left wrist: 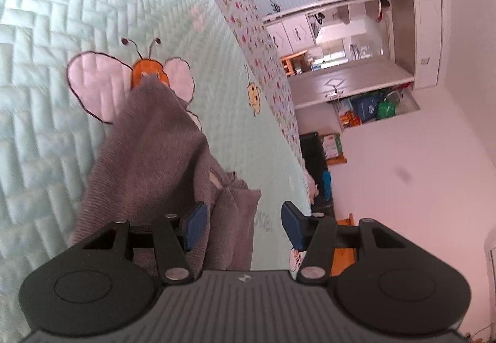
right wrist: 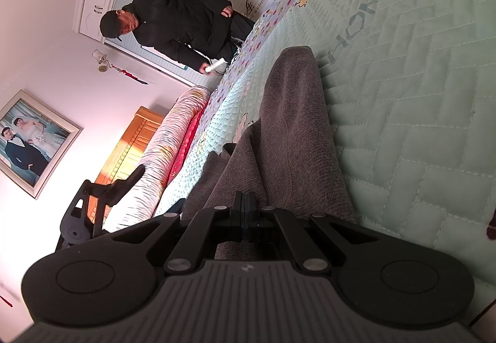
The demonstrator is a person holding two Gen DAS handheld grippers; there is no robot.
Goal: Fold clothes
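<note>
A grey knitted garment (left wrist: 155,144) lies in a long bunched strip on the pale green quilted bedspread (left wrist: 55,17), partly covering an orange bee print (left wrist: 148,70). My left gripper (left wrist: 243,226) is open, its blue pads (left wrist: 194,226) wide apart, and a fold of the garment sits beside the left pad. In the right wrist view the same grey garment (right wrist: 288,132) runs away from the camera, and my right gripper (right wrist: 246,208) is shut on its near end. The left gripper (right wrist: 83,209) shows as a black shape at the left.
A person in black (right wrist: 183,23) stands at the far side of the bed holding a white object. A rolled quilt (right wrist: 167,150) and wooden headboard (right wrist: 130,141) lie at the bed's end. White cabinets (left wrist: 356,33) and a framed photo (right wrist: 31,141) line the walls.
</note>
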